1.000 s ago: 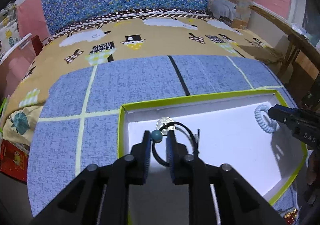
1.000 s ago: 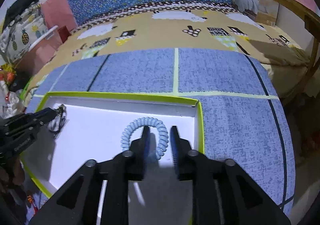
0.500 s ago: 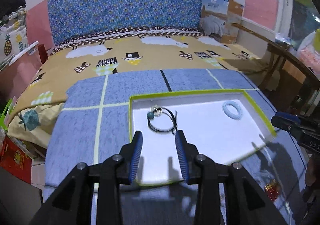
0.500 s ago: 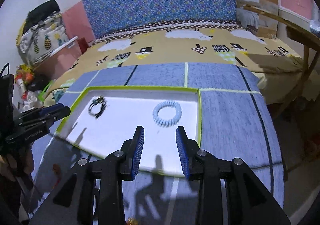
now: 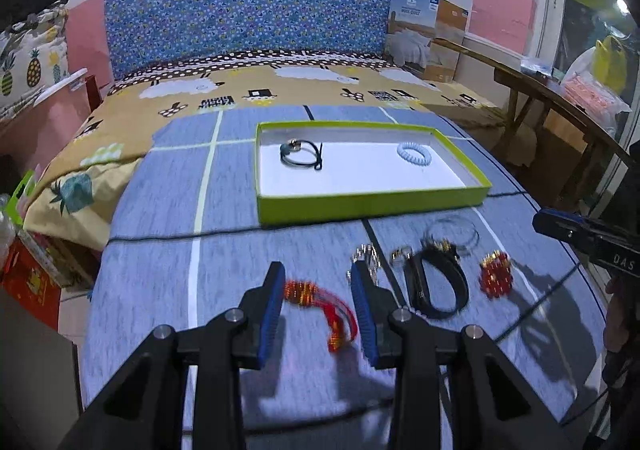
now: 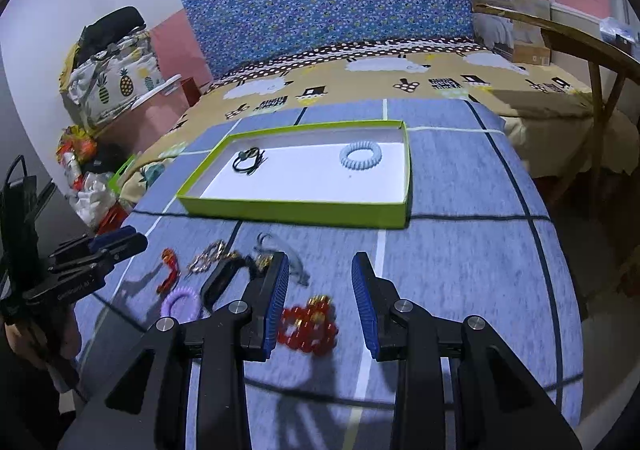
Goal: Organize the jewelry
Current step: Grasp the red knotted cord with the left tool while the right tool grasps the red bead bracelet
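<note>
Left gripper: held wide open, nothing gripped; a red woven bracelet is seen between its fingers, low in the left wrist frame.
Right gripper: held wide open, nothing gripped; a red bead bracelet lies on the cloth between its fingers, nearer the left finger.
Tray: green-rimmed, white floor, set at frame centre beyond both grippers; a black cord bracelet is kept near its left end, a pale blue coil tie near its right end, well apart.
Open room: bare white floor is left between the two pieces and along the near wall of the tray.
Loose pieces: a black band and a silver chain are laid on the blue cloth in front of the tray.
Edges: the cloth's left edge falls away at lower left of the left wrist frame.
Only in right view: a purple coil tie, lower left.
</note>
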`<state>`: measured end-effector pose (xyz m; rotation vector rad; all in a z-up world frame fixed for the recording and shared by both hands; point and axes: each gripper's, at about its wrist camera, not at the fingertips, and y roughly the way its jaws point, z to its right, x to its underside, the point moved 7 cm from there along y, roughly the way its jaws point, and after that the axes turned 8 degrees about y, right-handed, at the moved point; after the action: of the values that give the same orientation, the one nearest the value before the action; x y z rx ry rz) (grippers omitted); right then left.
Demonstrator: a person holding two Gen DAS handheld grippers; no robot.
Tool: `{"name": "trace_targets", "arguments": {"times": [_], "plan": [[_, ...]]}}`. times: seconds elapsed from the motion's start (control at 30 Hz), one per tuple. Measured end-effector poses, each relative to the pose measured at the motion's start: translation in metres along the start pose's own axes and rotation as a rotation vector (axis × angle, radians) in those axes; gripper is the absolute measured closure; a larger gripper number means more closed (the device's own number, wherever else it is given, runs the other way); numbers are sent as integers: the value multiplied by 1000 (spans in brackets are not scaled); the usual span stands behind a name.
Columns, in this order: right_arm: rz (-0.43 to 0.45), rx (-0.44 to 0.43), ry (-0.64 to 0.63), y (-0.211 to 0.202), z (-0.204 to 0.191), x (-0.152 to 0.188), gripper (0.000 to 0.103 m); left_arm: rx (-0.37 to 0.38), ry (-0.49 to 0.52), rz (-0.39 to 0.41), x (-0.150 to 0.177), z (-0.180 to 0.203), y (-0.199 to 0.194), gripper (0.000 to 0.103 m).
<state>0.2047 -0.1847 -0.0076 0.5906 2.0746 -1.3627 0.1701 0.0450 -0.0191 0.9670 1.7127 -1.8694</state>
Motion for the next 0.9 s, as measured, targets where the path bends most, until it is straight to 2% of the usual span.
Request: {"name": "trace_targets", "arguments": {"times": [0.33, 0.63, 0.8, 0.9], "plan": [[-35, 9, 28, 4, 2, 25, 69, 0, -30, -17, 20, -1, -5, 67], [-69, 18, 65, 19, 8, 31, 69, 12, -51, -70, 25, 3, 18, 60], [-87, 24, 68, 28, 8, 35, 62, 16, -74, -99, 26, 2, 31, 59], [-99, 30, 68, 34, 9, 36, 62, 5, -84, -116, 26, 1, 38, 59]]}}
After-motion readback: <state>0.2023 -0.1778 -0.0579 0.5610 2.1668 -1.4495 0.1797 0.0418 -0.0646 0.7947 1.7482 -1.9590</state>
